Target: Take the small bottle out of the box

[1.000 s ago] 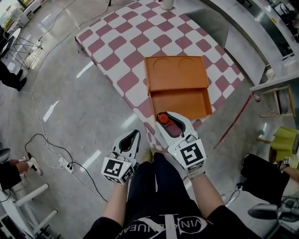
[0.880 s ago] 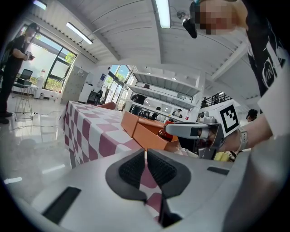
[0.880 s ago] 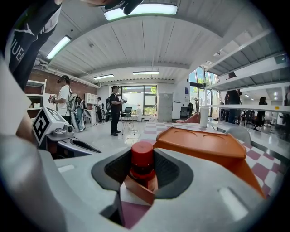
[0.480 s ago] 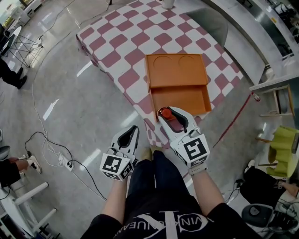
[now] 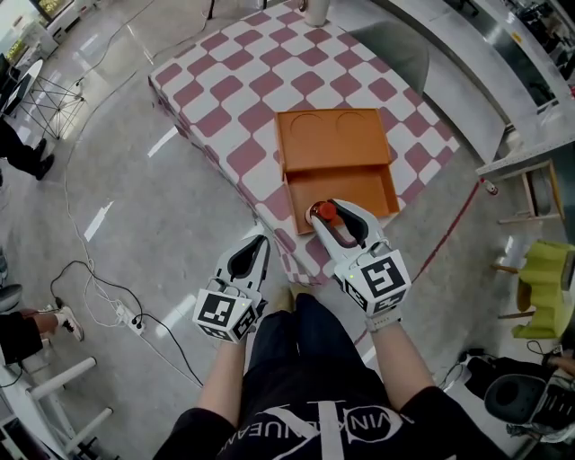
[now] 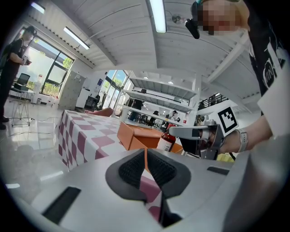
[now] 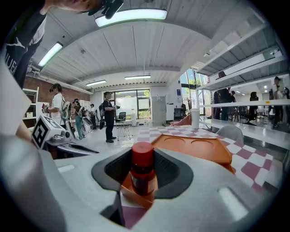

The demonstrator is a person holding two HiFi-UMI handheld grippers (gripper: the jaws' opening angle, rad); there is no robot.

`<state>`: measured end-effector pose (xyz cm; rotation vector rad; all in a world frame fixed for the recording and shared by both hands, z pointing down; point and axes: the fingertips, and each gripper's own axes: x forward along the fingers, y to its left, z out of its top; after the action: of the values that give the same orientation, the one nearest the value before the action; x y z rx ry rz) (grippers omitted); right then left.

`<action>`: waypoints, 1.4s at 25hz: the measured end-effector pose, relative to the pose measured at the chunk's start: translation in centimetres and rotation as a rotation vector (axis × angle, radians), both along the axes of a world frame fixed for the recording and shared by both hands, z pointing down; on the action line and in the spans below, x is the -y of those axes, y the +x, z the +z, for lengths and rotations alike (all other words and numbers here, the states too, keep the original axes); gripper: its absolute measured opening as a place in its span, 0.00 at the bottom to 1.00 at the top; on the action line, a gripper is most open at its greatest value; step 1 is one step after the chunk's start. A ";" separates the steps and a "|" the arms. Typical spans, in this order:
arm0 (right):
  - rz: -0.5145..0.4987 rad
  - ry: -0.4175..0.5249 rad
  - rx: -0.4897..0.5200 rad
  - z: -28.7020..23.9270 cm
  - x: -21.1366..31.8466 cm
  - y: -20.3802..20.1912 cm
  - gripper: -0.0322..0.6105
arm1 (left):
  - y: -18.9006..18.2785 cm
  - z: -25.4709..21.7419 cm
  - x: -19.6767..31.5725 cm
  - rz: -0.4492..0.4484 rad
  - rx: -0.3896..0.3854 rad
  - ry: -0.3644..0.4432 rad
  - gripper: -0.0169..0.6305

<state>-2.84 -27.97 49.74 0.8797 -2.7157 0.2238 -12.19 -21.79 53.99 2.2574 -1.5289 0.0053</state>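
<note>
An orange box lies open on the pink-and-white checked table, its lid folded back. The small brown bottle with a red cap stands upright between the jaws of my right gripper, which is shut on it at the box's near edge. The right gripper view shows the bottle clamped between the dark pads, with the box's orange rim under it. My left gripper hangs shut and empty to the left, off the table's near corner, over the floor. Its pads touch.
A white cup stands at the table's far edge. Cables and a power strip lie on the floor at left, where a person stands. A yellow-green chair and a shelf unit are on the right.
My right gripper has carried the bottle a little forward, from the box's near left corner to its near edge. The left gripper has hardly moved.
</note>
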 end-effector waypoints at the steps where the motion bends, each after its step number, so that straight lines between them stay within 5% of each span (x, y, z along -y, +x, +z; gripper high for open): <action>1: 0.004 -0.005 0.005 -0.2 0.1 0.2 0.27 | 0.1 -0.3 0.2 0.002 0.001 0.004 0.06; 35: 0.005 -0.003 0.074 -7.3 2.4 3.4 0.27 | 2.7 -9.1 5.3 0.075 0.007 0.096 0.06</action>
<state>0.52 -30.34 42.42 0.8941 -2.7810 0.2664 -9.52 -27.04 44.85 2.3909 -1.4766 -0.0400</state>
